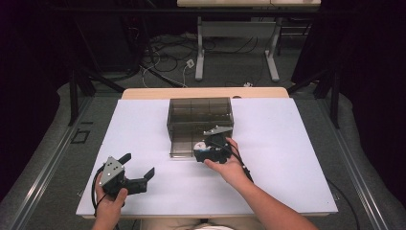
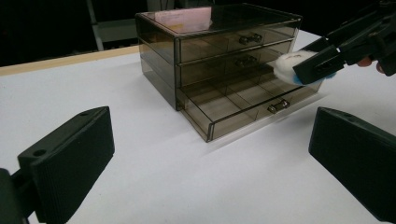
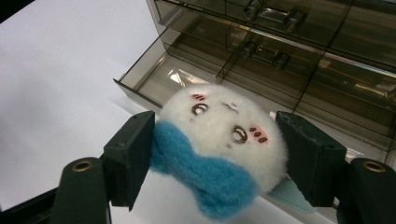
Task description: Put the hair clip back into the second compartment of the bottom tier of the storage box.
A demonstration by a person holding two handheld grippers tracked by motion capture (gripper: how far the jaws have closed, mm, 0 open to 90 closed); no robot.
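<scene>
A small white plush toy (image 3: pixel 219 126) with a stitched face and a blue bow is held between the jaws of my right gripper (image 3: pixel 219 154), which is shut on it. In the high view the right gripper (image 1: pixel 207 149) holds the toy (image 1: pixel 200 144) just over the front right of the pulled-out bottom drawer (image 1: pixel 183 146) of a smoky clear drawer cabinet (image 1: pixel 200 115). The two upper drawers are closed. My left gripper (image 1: pixel 139 165) rests open near the table's front left, with nothing between its jaws, facing the cabinet (image 2: pixel 219 42) and the toy (image 2: pixel 286 63).
The white tabletop (image 1: pixel 287 158) has free room on both sides of the cabinet. Its wooden far edge (image 1: pixel 206 92) lies behind the cabinet. Beyond it are desk legs and cables on the floor (image 1: pixel 167 62).
</scene>
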